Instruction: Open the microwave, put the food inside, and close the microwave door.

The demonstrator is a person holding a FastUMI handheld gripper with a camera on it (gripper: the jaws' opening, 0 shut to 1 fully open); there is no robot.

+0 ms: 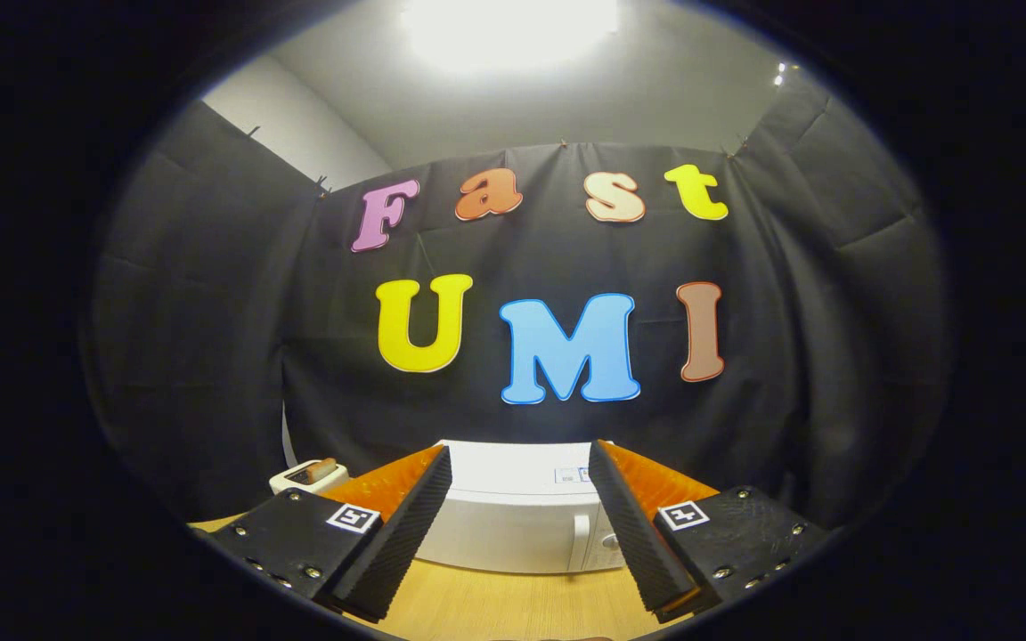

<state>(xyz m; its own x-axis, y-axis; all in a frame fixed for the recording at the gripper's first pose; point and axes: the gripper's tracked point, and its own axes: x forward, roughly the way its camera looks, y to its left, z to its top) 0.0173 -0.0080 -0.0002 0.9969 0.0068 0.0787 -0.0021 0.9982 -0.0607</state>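
Standing wide apart with nothing between its fingers, the gripper (520,525) frames a white boxy microwave (513,521) with its door shut on the pale wooden worktop (495,605). Both fingers hide the microwave's sides. Beyond the left finger, a partly hidden white dish (299,478) carries brownish food (324,468), hard to make out.

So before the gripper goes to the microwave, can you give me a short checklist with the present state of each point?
1. Gripper open, nothing between its fingers: ok.
2. Microwave straight ahead, beyond the fingers: ok.
3. Microwave door shut, so it must be opened first: ok.
4. Door handle in sight, near the control panel: ok.
5. Wooden table bare between fingers and microwave: ok.
6. Food ready: cannot tell; something brown sits in a white toaster beside the microwave.
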